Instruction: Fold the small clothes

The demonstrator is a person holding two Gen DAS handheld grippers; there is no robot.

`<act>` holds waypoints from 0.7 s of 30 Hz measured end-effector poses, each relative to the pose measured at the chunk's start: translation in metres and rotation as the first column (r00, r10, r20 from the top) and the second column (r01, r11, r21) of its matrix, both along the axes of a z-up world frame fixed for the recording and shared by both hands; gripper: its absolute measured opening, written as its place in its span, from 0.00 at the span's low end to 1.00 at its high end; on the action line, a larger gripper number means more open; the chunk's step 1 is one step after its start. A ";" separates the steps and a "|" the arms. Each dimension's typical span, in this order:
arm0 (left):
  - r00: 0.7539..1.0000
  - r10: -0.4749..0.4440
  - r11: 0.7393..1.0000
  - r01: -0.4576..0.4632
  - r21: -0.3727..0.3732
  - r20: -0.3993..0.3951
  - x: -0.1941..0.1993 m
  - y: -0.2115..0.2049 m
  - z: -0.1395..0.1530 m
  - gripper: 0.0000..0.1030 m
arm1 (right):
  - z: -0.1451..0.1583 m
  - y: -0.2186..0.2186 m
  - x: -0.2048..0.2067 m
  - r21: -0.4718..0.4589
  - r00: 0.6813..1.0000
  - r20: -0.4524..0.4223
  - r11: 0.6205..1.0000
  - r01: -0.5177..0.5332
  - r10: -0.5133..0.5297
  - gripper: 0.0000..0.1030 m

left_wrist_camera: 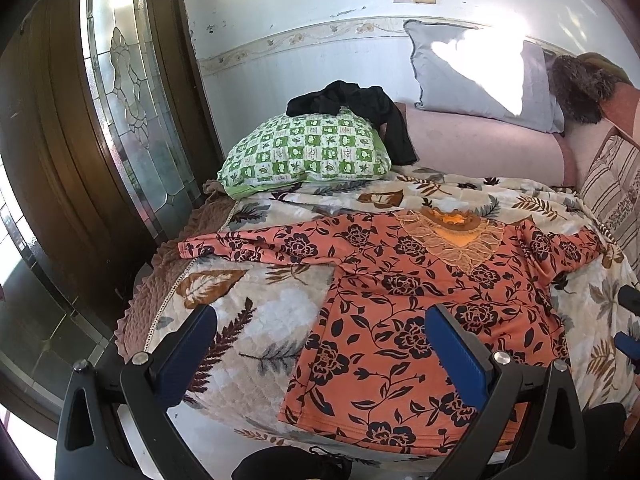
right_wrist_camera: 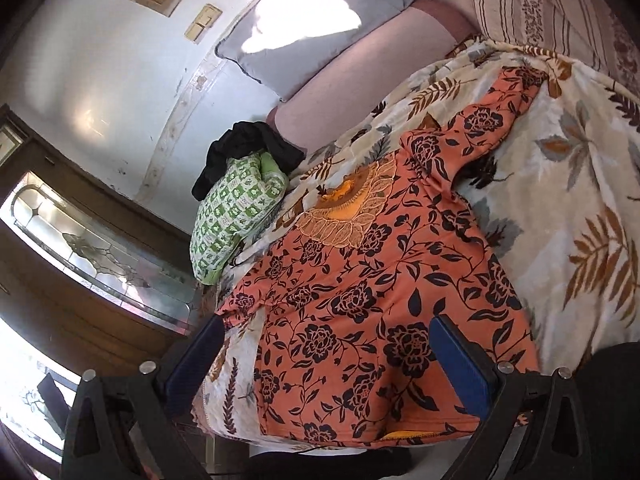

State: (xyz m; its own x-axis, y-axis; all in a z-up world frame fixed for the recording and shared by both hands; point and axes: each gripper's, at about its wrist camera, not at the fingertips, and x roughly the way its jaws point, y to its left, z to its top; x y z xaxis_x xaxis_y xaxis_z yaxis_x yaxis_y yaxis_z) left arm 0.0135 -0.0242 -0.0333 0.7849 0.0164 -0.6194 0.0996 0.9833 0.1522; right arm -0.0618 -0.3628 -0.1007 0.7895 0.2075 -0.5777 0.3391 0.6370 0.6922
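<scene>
An orange top with a black flower print (left_wrist_camera: pixel 404 300) lies spread flat, front up, on the leaf-print blanket (left_wrist_camera: pixel 256 312), sleeves out to both sides, lace collar (left_wrist_camera: pixel 452 236) at the far end. My left gripper (left_wrist_camera: pixel 320 320) is open and empty above the top's lower left hem. The right gripper's blue fingertips (left_wrist_camera: pixel 628 320) show at the right edge. In the right wrist view the top (right_wrist_camera: pixel 372 280) fills the middle, and my right gripper (right_wrist_camera: pixel 328 336) is open and empty above its lower body.
A green checked pillow (left_wrist_camera: pixel 304 152) with a black garment (left_wrist_camera: pixel 356 104) on it lies at the far left of the bed. A grey pillow (left_wrist_camera: pixel 480 72) leans on the wall. A wooden door with glass (left_wrist_camera: pixel 120 100) stands left. The bed's left edge (left_wrist_camera: pixel 136 308) is close.
</scene>
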 end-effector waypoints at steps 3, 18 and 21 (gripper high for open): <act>1.000 -0.003 1.000 0.003 0.002 0.003 -0.003 -0.003 0.000 1.00 | 0.010 0.018 0.001 -0.204 0.999 -0.044 0.979 0.002 -0.011 1.00; 1.000 -0.005 1.000 0.005 -0.013 0.005 -0.004 0.000 0.000 1.00 | 0.063 0.111 0.013 -0.722 0.997 -0.071 0.689 -0.065 0.020 1.00; 1.000 -0.003 1.000 0.003 -0.013 0.002 -0.003 0.001 -0.002 1.00 | 0.062 0.113 0.015 -0.716 0.997 -0.077 0.694 -0.071 0.022 1.00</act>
State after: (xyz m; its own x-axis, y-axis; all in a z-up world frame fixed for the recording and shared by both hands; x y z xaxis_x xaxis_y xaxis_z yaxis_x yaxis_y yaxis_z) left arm 0.0103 -0.0232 -0.0349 0.7862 0.0057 -0.6180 0.1023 0.9850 0.1392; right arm -0.0469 -0.2494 -0.0384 0.7509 -0.2540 -0.6096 0.3188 0.9478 -0.0023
